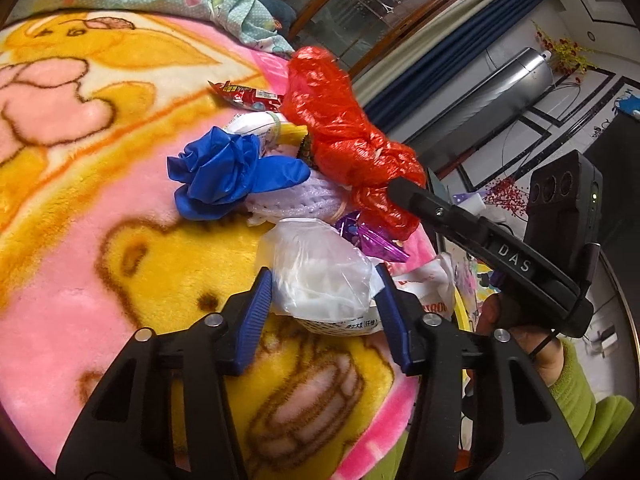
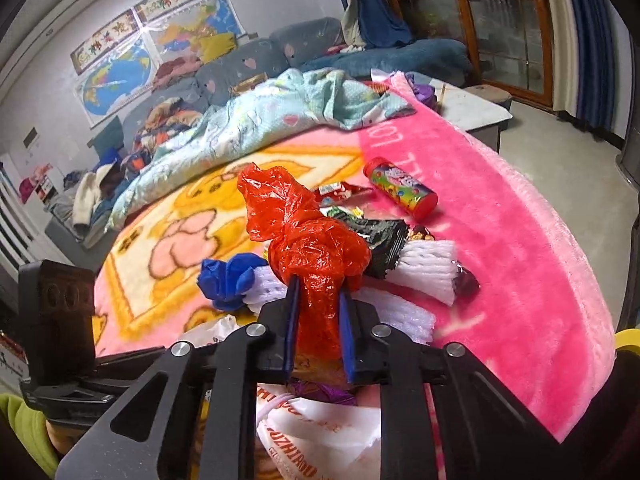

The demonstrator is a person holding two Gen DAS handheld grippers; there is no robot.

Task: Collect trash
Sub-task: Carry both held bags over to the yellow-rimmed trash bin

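Note:
A heap of trash lies on a pink and yellow cartoon blanket (image 1: 100, 208). My left gripper (image 1: 324, 280) has its blue pads pressed on both sides of a clear plastic bag (image 1: 320, 268) with white stuff inside. My right gripper (image 2: 318, 286) is shut on the lower part of a crumpled red plastic bag (image 2: 312, 240), and the same red plastic bag (image 1: 340, 120) rises above the heap in the left wrist view. A blue glove (image 1: 228, 172), white foam netting (image 2: 424, 268) and a purple wrapper (image 1: 372, 240) lie between them.
A red candy tube (image 2: 400, 188) and a black wrapper (image 2: 384, 244) lie further back on the blanket. A white printed bag (image 2: 328, 432) hangs under my right gripper at the bed's edge. A light blue quilt (image 2: 260, 120) is bunched behind. A green sleeve (image 1: 580, 392) shows at right.

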